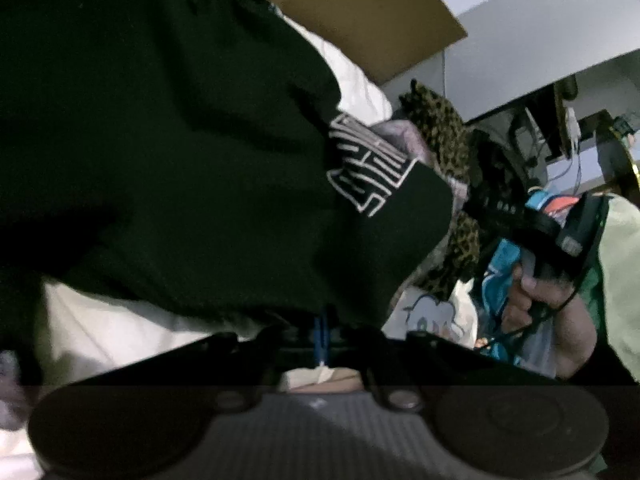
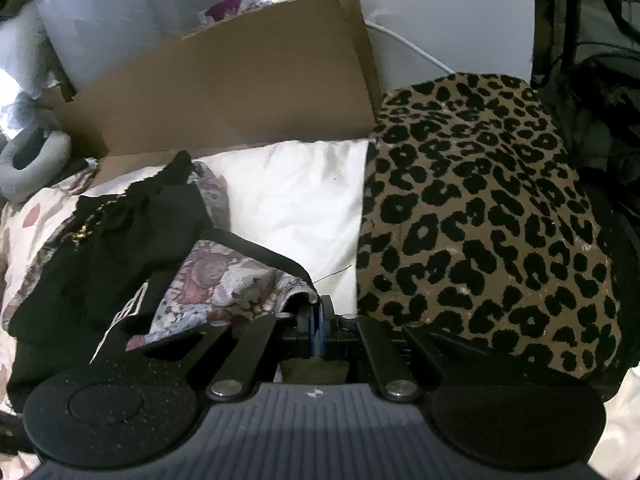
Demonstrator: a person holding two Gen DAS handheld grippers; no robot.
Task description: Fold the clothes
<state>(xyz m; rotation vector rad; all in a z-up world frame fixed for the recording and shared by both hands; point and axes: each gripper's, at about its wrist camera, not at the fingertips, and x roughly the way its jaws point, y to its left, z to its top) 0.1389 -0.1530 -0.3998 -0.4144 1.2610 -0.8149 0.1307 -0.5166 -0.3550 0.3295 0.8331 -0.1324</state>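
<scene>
A black garment [image 1: 160, 140] with a white line print [image 1: 368, 168] hangs close in front of the left wrist camera and fills most of that view. Its lower edge runs down into my left gripper [image 1: 322, 336], which is shut on it. In the right wrist view the same black garment [image 2: 112, 248] lies crumpled at the left. A floral fabric [image 2: 224, 276] with a black trim ends in a corner between the pads of my right gripper [image 2: 316, 328], which is shut on it. A hand [image 1: 536, 304] holds that right gripper [image 1: 476, 210] at the right of the left wrist view.
A leopard-print cloth [image 2: 480, 220] is heaped at the right, also seen as the leopard cloth [image 1: 444, 132]. A white pillow [image 2: 296, 200] lies behind the grippers. A cardboard box [image 2: 240, 92] stands against the wall. White bedding [image 1: 100, 320] lies under the black garment.
</scene>
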